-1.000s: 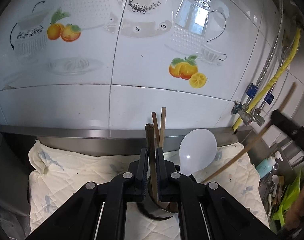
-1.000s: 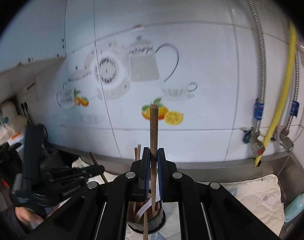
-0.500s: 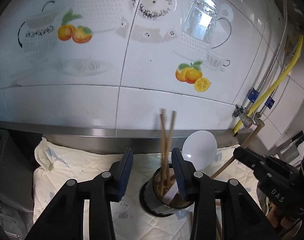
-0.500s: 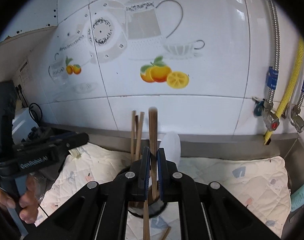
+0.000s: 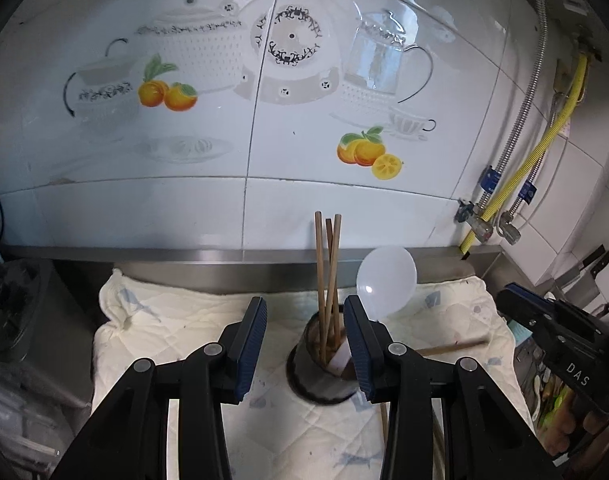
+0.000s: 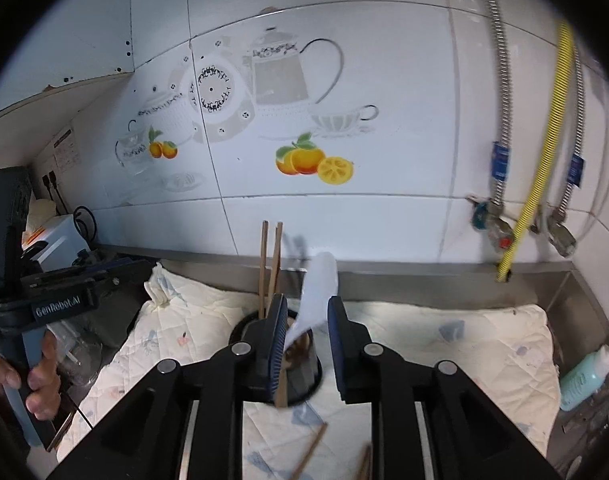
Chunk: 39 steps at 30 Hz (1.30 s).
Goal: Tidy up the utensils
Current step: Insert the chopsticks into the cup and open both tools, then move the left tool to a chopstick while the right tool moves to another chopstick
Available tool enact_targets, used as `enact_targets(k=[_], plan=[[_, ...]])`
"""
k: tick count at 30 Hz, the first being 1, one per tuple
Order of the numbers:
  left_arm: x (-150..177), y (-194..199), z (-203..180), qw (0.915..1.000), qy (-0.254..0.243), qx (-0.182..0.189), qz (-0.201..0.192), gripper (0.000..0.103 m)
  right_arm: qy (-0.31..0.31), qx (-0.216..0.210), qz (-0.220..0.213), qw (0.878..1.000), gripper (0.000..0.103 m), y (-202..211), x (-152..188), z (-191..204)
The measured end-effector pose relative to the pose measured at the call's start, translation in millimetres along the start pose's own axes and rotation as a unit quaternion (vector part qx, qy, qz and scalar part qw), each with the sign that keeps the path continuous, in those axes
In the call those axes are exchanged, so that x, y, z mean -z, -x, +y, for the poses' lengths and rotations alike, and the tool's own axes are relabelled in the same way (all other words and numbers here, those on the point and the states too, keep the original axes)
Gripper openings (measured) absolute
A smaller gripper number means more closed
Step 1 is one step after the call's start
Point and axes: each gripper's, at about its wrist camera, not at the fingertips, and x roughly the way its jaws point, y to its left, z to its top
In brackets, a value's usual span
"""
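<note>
- The dark round holder (image 5: 319, 376) stands on the pale quilted cloth (image 5: 176, 320) that covers the counter, close to the tiled wall (image 5: 184, 200).
- Three wooden chopsticks (image 5: 329, 272) stand in the holder, long axes near upright, tips crossing slightly at the top and pointing up toward the wall.
- A white spoon (image 5: 385, 282) also stands in the holder, bowl up and leaning to the right; in the right wrist view it is blurred.
- Loose chopsticks (image 6: 310, 454) lie flat on the cloth in front of the holder; another chopstick (image 5: 450, 347) lies nearly level, to the right of the holder.
- The left tool (image 5: 304, 350) has its blue-padded fingers spread wide, holding nothing, with the holder seen between them.
- The right tool (image 6: 306, 346) is also spread and empty, just before the holder, the spoon handle showing between its fingers.
- Writing: "GenRobot.AI" reads on the left tool's body in the right wrist view; "DAS" reads on the right tool's body in the left wrist view.
- A pale teal bottle (image 6: 584, 376) stands at the far right edge of the counter.
</note>
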Motion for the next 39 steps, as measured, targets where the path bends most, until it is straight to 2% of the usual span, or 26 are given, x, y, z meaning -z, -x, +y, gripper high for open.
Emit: enact_targets(k=[8, 15, 22, 26, 39], plan=[[36, 32, -18, 0.9998, -0.005, -0.004, 0.019, 0.043, -0.02, 0.013, 0.027, 0.999, 0.023, 31, 43, -27], [81, 39, -37, 0.9988, -0.012, -0.001, 0.047, 0.043, -0.04, 0.02, 0.066, 0.997, 0.023, 34, 86, -50], [118, 19, -45, 0.9963, -0.008, 0.006, 0.086, 0.043, -0.059, 0.015, 0.108, 0.992, 0.023, 18, 128, -62], [139, 1, -48, 0.9939, -0.008, 0.011, 0.109, 0.043, -0.068, 0.01, 0.132, 0.989, 0.017, 2, 146, -65], [173, -42, -51, 0.9877, -0.012, 0.02, 0.155, 0.043, -0.084, 0.018, 0.178, 0.98, 0.012, -50, 175, -73]])
